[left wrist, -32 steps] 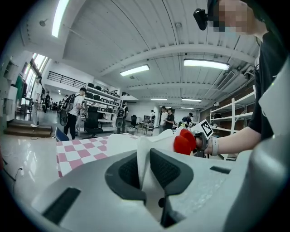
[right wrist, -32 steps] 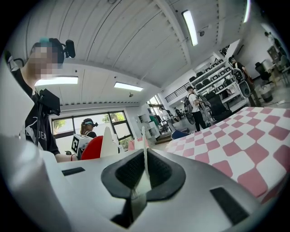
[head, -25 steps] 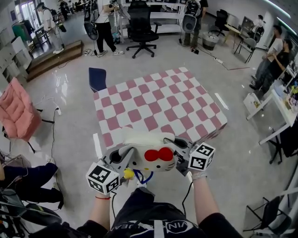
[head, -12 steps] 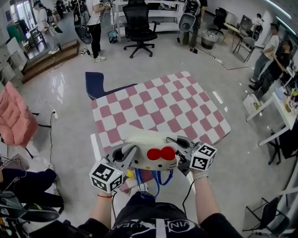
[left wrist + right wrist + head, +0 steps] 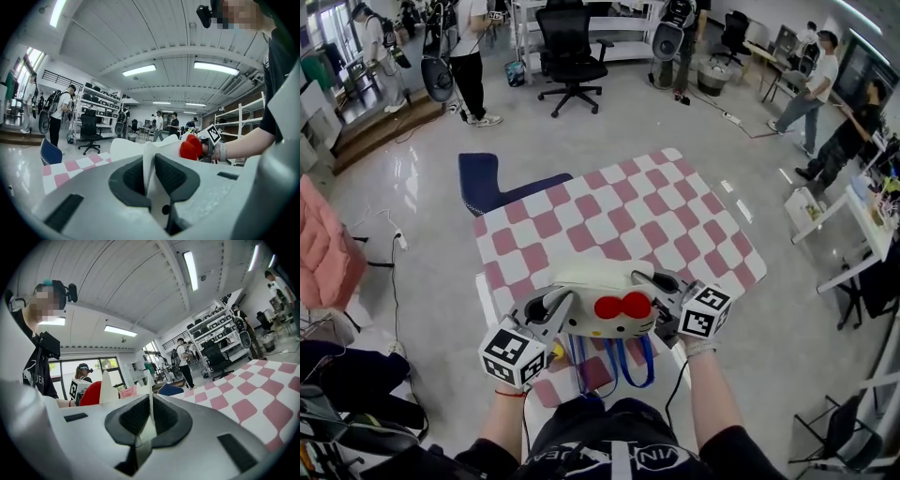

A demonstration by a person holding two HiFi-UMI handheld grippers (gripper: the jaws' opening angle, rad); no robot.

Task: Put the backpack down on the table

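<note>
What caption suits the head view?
Left hand-held gripper and right hand-held gripper clamp a white red-bowed backpack over the near edge of the checked table.

One white cat-face backpack (image 5: 598,305) with a red bow, one pink-checked table (image 5: 609,225), one black office chair (image 5: 567,47), two grey grippers: left gripper (image 5: 547,306), right gripper (image 5: 651,282).

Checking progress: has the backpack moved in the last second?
Yes. The backpack has come forward: it was at the checkered table's near edge, now it hangs over the tabletop.

left gripper (image 5: 149,177) jaws clamped on white backpack (image 5: 127,147), red bow (image 5: 191,146) beyond
</note>
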